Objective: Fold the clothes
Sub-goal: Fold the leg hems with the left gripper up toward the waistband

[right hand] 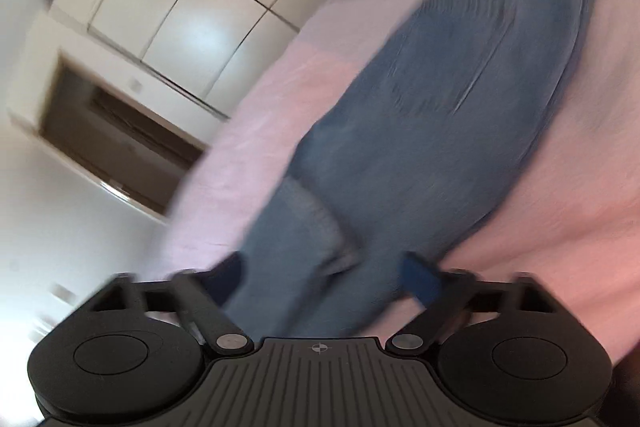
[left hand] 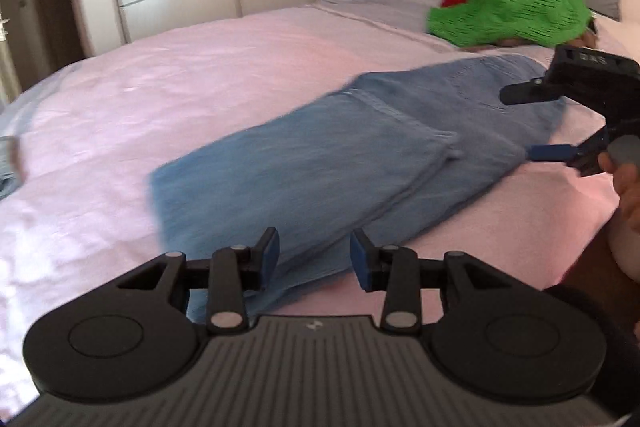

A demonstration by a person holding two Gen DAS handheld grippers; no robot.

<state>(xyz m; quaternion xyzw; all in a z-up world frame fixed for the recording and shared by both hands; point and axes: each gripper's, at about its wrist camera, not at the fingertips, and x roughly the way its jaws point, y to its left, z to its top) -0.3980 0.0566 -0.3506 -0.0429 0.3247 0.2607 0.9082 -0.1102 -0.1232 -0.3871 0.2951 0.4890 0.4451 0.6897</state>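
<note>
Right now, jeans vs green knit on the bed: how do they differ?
The jeans are blue denim, folded flat and long; the green knit is bright ribbed fabric, bunched in a heap. The jeans lie near both tools; the green knit sits farther back by the pillows. Both rest on the pink bedsheet.

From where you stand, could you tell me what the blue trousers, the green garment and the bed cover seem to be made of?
The blue trousers look like washed denim: matte, faded blue, with raised stitched seams and a sewn pocket. The green garment seems a loose, ribbed knit, perhaps wool or acrylic; dark gaps show between its ridges. The pink bed cover appears to be thin woven cotton or similar, lightly creased with a faint sheen.
</note>
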